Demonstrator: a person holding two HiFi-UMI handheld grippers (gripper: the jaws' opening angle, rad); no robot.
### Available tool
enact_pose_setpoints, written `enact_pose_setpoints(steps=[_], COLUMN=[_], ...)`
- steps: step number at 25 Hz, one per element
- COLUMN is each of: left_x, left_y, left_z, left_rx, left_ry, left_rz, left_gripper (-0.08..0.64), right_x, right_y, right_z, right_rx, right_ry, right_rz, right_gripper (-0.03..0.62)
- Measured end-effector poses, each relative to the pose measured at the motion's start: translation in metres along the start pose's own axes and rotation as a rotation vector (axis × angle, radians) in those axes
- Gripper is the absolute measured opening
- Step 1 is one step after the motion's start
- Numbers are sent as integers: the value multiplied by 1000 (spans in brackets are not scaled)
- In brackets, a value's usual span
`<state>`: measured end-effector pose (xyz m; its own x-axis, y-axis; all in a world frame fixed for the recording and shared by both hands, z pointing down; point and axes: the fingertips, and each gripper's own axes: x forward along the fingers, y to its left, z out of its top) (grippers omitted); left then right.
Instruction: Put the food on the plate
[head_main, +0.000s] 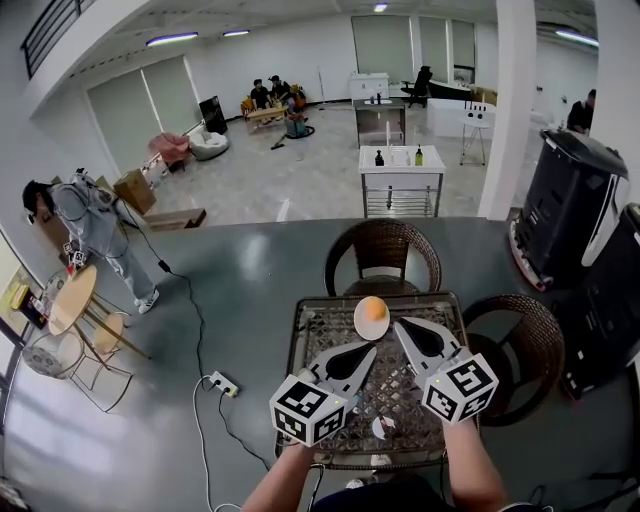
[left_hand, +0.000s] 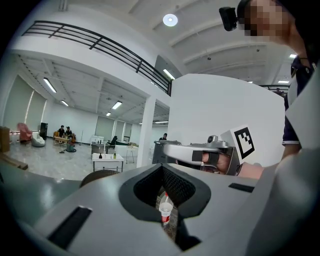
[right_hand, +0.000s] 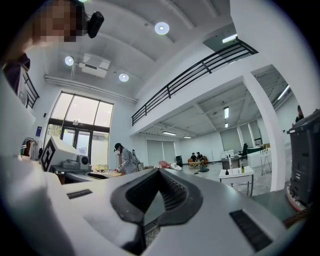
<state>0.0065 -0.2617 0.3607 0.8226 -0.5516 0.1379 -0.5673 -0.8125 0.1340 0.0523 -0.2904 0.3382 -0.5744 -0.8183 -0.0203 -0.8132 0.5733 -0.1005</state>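
The square wicker-pattern table with a dark frame (head_main: 318, 335) is the reference for all positions. Two round brown wicker chairs stand against it: one at the far side (head_main: 383, 255), one at the right side (head_main: 520, 340).

**Grippers.** Both hang above the middle of the table and point toward its far edge.
- Left gripper (head_main: 366, 351): tongs pressed together, nothing between them.
- Right gripper (head_main: 401, 326): tongs pressed together, nothing between them.

**Task items.** A round white plate (head_main: 358, 322) lies near the far edge of the table, midway along it. The round orange food item (head_main: 373, 318) lies on this plate, just ahead of the tips of both grippers and apart from them. On this evidence the food appears to be on the plate already. Its exact kind cannot be determined.

**Other items.** A small white cup with a red band (head_main: 383, 428) stands near the near edge of the table, under the grippers.

**Handling, as estimated.**
- Weight: probably light.
- Shape: round, so liable to roll or squirt out of the tongs.
- Surface: smooth, possibly slippery; firmness unknown, so treat it as soft.
- Hold: spread the tongs, then close across the widest part from two opposite sides with gentle pressure.
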Motion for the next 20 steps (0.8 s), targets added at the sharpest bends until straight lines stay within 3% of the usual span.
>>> enact_pose_setpoints(steps=[20], left_x=[6], left_y=[-6], left_z=[1], left_rx=[11], left_ry=[-1], left_rz=[-7], left_gripper=[6], right_x=[-9], right_y=[-5], right_z=[8], right_rx=[0], right_ry=[-14], right_rz=[-7], right_gripper=[5])
